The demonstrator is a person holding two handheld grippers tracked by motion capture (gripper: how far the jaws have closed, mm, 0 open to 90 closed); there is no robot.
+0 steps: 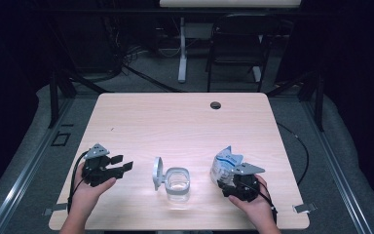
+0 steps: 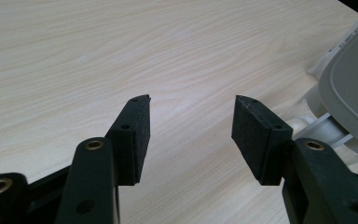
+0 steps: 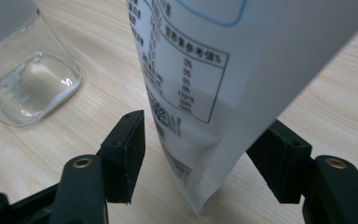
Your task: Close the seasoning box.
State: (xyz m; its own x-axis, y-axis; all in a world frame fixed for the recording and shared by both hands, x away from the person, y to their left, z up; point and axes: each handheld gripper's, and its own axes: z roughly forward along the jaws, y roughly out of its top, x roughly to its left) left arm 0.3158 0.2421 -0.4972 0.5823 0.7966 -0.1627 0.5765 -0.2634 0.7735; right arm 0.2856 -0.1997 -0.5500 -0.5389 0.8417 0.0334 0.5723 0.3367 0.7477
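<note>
A white printed bag (image 1: pixel 225 163) stands upright at the front right of the wooden table (image 1: pixel 175 122). My right gripper (image 1: pixel 230 179) is open and straddles the bag's lower end (image 3: pixel 191 93); its left pad (image 3: pixel 129 140) is a little clear of the bag, and the right pad sits partly behind it. A clear glass container (image 1: pixel 178 184) with a hinged grey lid (image 1: pixel 157 172) swung open stands at front centre, also seen in the right gripper view (image 3: pixel 32 84). My left gripper (image 1: pixel 123 163) (image 2: pixel 191 105) rests open to its left, with nothing between the jaws, pointing toward the lid (image 2: pixel 354 88).
A round cable hole (image 1: pixel 215 105) sits near the table's far edge. Beyond the table are a dark folding chair (image 1: pixel 236 44) and a white desk leg (image 1: pixel 181 48). The far half of the table is bare wood.
</note>
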